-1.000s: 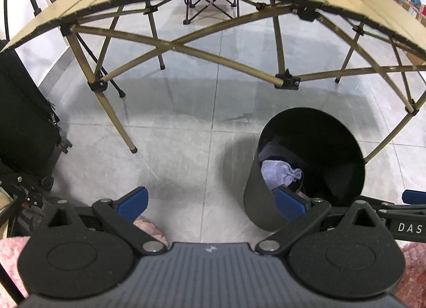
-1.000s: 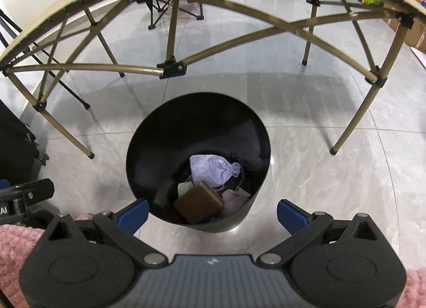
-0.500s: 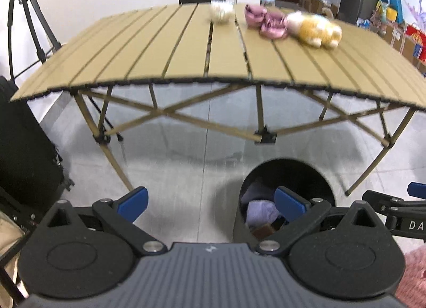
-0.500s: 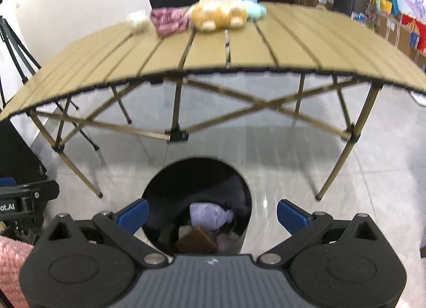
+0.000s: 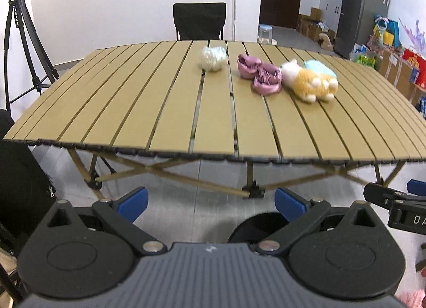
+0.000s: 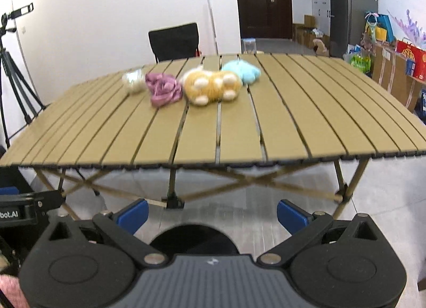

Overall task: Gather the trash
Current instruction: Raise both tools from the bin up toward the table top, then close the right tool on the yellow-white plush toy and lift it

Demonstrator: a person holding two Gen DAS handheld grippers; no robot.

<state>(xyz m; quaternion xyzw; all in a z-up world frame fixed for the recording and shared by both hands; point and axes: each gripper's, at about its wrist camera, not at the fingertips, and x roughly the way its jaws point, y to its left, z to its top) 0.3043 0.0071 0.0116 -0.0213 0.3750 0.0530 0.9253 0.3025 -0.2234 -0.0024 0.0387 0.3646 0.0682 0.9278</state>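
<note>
On the slatted tan table lie a white crumpled wad, a purple crumpled cloth, a yellow plush toy and a light blue plush. The black trash bin stands on the floor in front of the table, only its rim showing. My left gripper and right gripper are both open and empty, raised in front of the table's near edge.
A black chair stands behind the table. A tripod is at the left, a black case at the lower left. Boxes and bags line the right wall. Grey tiled floor lies under the table.
Both grippers have risen and tilted up from looking into the bin to facing the tabletop. The bin has slid to the bottom of both views. Both stay open.
</note>
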